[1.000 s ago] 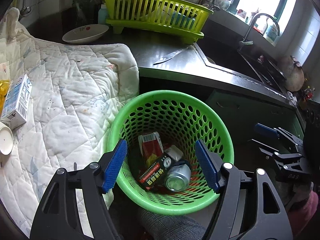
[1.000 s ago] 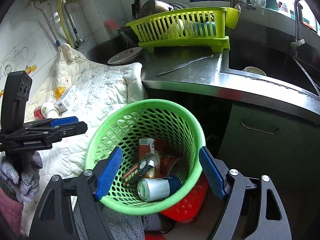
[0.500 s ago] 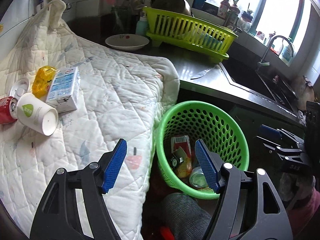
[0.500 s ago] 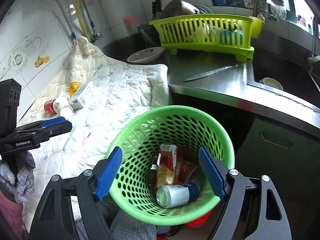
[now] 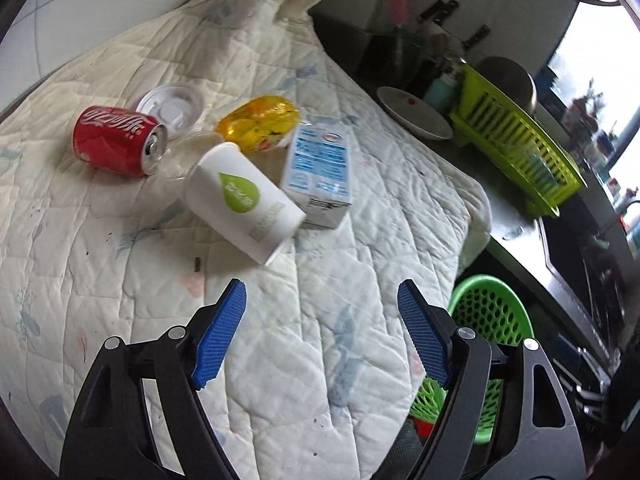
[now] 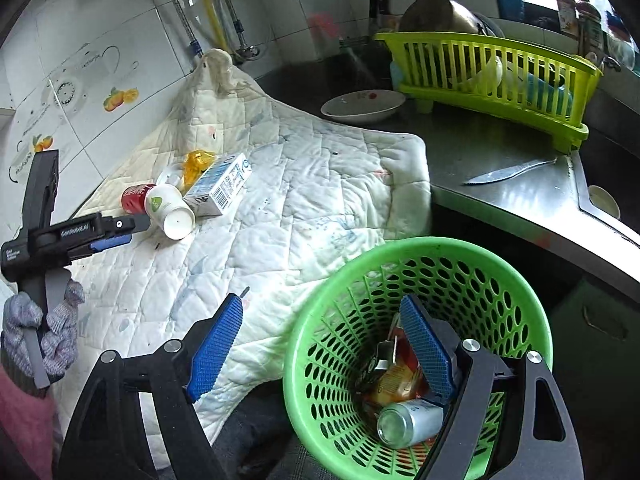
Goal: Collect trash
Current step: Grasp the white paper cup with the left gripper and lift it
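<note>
Over the quilt (image 5: 320,320), both tools' jaws gape empty, the left tool's (image 5: 320,332) lately widening.

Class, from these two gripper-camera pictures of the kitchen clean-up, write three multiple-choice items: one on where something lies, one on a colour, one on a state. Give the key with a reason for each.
1. Where does the knife lie?
A. in the basket
B. on the steel counter
C. on the quilt

2. What colour is the soda can on the quilt?
A. red
B. blue
C. green

3. How is the paper cup?
A. upright
B. in the left gripper
C. on its side

Key:
1 B, it rests on the bare counter before the dish rack.
2 A, its body is red with white script.
3 C, it lies tipped beside the milk carton, and the left gripper stands open and empty short of it.
</note>
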Demonstrator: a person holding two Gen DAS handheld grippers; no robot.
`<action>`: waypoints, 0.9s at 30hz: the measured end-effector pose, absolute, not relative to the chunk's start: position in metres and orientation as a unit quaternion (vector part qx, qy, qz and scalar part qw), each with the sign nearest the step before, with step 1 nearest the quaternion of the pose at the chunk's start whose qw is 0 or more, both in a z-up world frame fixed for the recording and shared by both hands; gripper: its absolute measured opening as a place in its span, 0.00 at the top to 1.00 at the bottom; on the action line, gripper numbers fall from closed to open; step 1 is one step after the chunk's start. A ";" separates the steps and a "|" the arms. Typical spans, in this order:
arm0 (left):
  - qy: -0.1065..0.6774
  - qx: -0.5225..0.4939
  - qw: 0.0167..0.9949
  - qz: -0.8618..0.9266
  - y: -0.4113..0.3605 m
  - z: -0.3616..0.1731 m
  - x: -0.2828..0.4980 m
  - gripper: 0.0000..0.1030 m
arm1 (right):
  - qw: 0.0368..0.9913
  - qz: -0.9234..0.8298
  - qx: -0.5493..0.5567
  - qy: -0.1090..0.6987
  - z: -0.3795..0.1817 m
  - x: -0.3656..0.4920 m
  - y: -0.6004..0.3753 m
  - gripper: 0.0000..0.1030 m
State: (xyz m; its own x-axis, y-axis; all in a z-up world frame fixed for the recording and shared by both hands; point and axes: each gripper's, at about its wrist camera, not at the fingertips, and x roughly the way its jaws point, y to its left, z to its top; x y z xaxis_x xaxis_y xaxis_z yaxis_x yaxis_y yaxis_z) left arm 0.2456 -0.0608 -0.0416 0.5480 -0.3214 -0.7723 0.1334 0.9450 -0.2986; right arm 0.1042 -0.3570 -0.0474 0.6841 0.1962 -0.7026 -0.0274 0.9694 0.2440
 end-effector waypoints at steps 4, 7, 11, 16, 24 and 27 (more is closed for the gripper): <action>0.464 -0.159 0.867 -0.089 -0.038 -0.048 0.272 0.24 | 0.909 0.073 0.102 0.398 -0.049 0.113 -0.348 0.24; 0.470 -0.194 0.859 -0.063 -0.028 -0.055 0.290 0.23 | 0.907 0.078 0.101 0.402 -0.052 0.117 -0.344 0.24; 0.478 -0.229 0.847 -0.034 -0.020 -0.065 0.310 0.23 | 0.904 0.083 0.099 0.408 -0.056 0.122 -0.343 0.24; 0.484 -0.273 0.832 -0.010 -0.015 -0.078 0.326 0.22 | 0.899 0.084 0.100 0.418 -0.065 0.129 -0.344 0.24; 0.495 -0.309 0.812 0.019 -0.013 -0.096 0.339 0.22 | 0.892 0.082 0.103 0.433 -0.078 0.137 -0.348 0.24; 0.498 -0.318 0.806 0.022 -0.013 -0.101 0.340 0.24 | 0.890 0.082 0.102 0.436 -0.081 0.138 -0.348 0.24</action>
State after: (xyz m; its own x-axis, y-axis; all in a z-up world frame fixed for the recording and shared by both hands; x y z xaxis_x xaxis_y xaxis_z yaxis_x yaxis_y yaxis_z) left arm 0.3404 -0.0129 -0.1010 0.5024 -0.2812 -0.8176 -0.3521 0.7971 -0.4905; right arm 0.1382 -0.3482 -0.0805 0.6065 0.2350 -0.7595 -0.0564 0.9656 0.2538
